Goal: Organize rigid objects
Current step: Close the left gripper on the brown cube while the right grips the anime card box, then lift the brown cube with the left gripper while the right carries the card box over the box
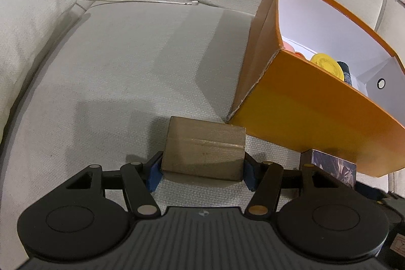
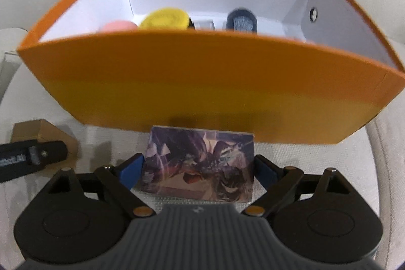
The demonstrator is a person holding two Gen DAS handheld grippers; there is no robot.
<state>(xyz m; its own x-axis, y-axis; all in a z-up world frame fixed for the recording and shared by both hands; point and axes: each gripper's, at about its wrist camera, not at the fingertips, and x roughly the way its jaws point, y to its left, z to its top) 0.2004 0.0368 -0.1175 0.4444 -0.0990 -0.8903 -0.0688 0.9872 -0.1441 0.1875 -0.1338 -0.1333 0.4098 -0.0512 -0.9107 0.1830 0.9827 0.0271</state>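
Observation:
A small brown cardboard box (image 1: pixel 205 151) rests on the pale sofa seat, and my left gripper (image 1: pixel 202 170) is shut on it, a blue pad pressed against each side. The same box (image 2: pixel 43 130) shows at the left edge of the right wrist view. A box with dark printed artwork (image 2: pixel 200 163) lies against the front wall of the orange box (image 2: pixel 177 82). My right gripper (image 2: pixel 200 166) stands open around it, with a small gap at the right pad. In the left wrist view the printed box (image 1: pixel 329 166) peeks out beside the orange box (image 1: pixel 303 113).
Inside the white-lined orange box lie a yellow disc (image 2: pixel 164 18), a pink thing (image 2: pixel 117 25) and a dark cylinder (image 2: pixel 241 19). A white cable (image 1: pixel 136 1) runs along the seam at the sofa back. A cushion (image 1: pixel 27 29) sits at the left.

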